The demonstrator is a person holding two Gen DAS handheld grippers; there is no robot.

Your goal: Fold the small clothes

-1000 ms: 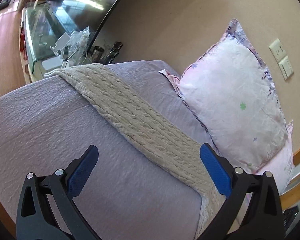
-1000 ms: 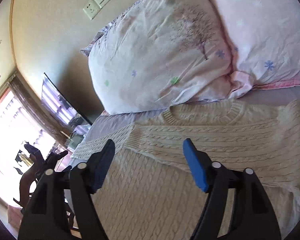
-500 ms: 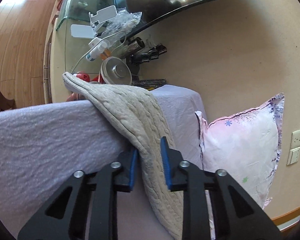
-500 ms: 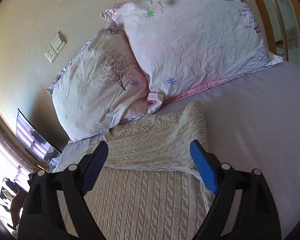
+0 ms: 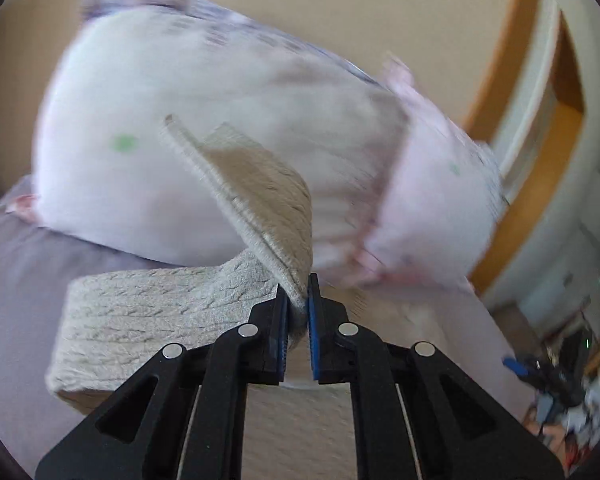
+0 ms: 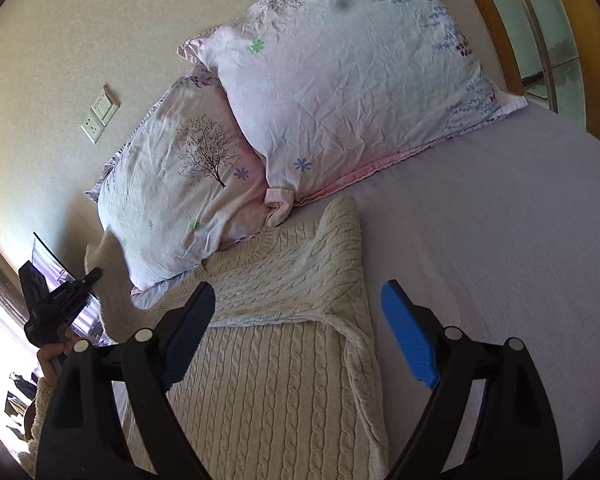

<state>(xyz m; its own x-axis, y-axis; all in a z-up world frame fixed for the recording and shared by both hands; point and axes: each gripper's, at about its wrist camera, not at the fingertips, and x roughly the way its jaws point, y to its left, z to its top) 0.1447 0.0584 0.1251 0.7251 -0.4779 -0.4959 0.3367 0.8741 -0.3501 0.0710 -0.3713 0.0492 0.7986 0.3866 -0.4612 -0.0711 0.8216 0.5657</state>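
A cream cable-knit sweater [image 6: 276, 364] lies flat on the lilac bed sheet [image 6: 500, 240], its right sleeve [image 6: 300, 272] folded across the chest. My left gripper [image 5: 298, 300] is shut on the left sleeve [image 5: 256, 204] and holds it lifted, cuff upward, in front of the pillows. It also shows in the right wrist view [image 6: 94, 274] at the far left, with the sleeve [image 6: 112, 280] raised. My right gripper [image 6: 300, 328] is open and empty above the sweater's body.
Two pink floral pillows [image 6: 340, 80] [image 6: 180, 184] lean on the beige wall at the bed's head. Wall sockets [image 6: 100, 114] sit above. A wooden frame [image 6: 496, 20] and glass lie at the right. The left wrist view is motion-blurred.
My left gripper shut on the left sleeve, lifted it off the bed edge and swung toward the pillows. My right gripper pulled back a little, staying open.
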